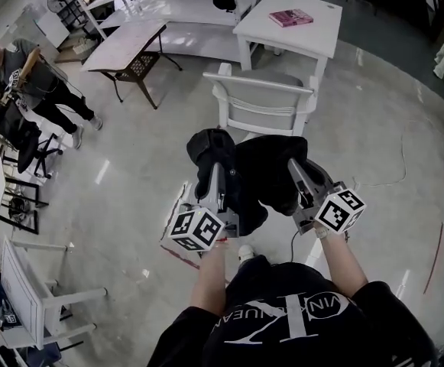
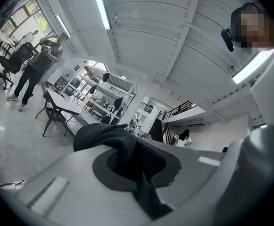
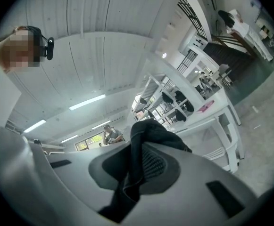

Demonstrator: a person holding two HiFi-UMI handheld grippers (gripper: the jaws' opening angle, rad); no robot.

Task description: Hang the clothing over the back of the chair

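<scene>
Two grippers are clamping the black clothing (image 1: 261, 176): left gripper (image 1: 215, 170) is pinching one bunched edge and right gripper (image 1: 299, 168) the other, jaws nearly closed on fabric. The garment is hanging between them just in front of the white chair (image 1: 261, 102), apart from its backrest. White table (image 1: 290, 37) carrying a pink book (image 1: 290, 17) is standing right behind the chair; low table (image 1: 126, 48) and a person (image 1: 34, 82) are standing off to the chair's left

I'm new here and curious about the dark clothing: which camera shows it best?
The head view: the whole black clothing hangs bunched between the left tool and the right tool, near the white chair. The left gripper view and right gripper view each show only a pinched fold of it, clamped in that tool's jaws.
</scene>
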